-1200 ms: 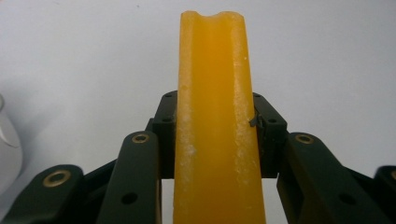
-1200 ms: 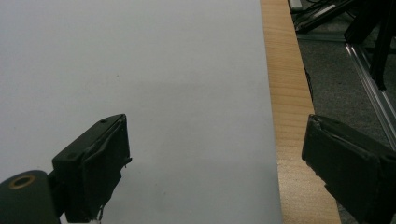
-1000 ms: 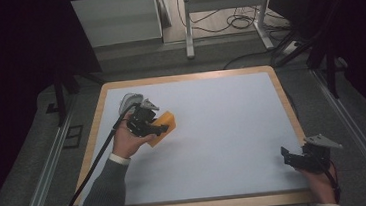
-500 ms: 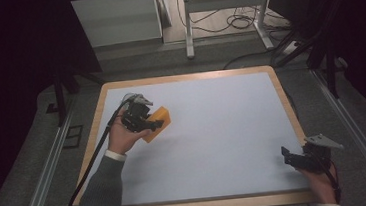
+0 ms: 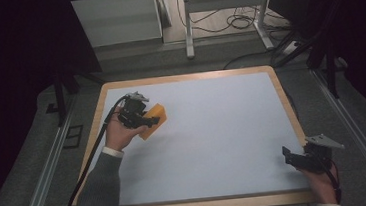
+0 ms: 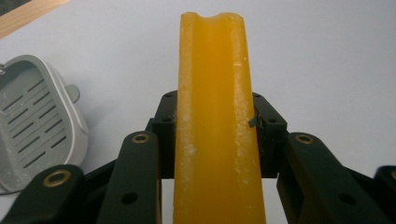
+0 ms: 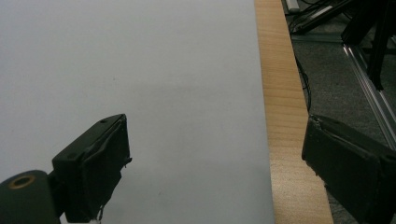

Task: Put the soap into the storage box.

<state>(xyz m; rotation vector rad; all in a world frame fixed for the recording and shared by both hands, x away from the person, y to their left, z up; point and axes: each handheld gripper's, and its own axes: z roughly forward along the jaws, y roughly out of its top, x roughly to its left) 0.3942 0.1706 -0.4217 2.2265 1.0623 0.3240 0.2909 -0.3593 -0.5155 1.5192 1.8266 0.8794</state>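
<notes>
At the near right corner of the table [image 5: 210, 146], the right gripper [image 5: 290, 155] rests low over the white top just inside the wooden edge. In the right gripper view its two pads [image 7: 100, 163] stand wide apart with nothing between them, so this hand appears parked out of the way, ready but idle, while the other does the work.

Farther in, on the left side of the table, the left gripper [image 5: 153, 119] is clamped on an orange bar of soap [image 5: 153, 119]. The left gripper view shows why the hold looks secure: the bar [image 6: 215, 121] stands on edge between the jaws, both pads pressing its broad faces, its notched end pointing away from the camera. Gripping it across the thin dimension probably keeps a slippery bar from twisting.

The soap hangs just above the white surface, near the far left corner. Beside it in that same view sits a grey slotted soap dish [image 6: 35, 116], close to the wooden border. Its drain slots face up and it holds nothing, which suggests the bar is meant to be laid flat in it.
</notes>
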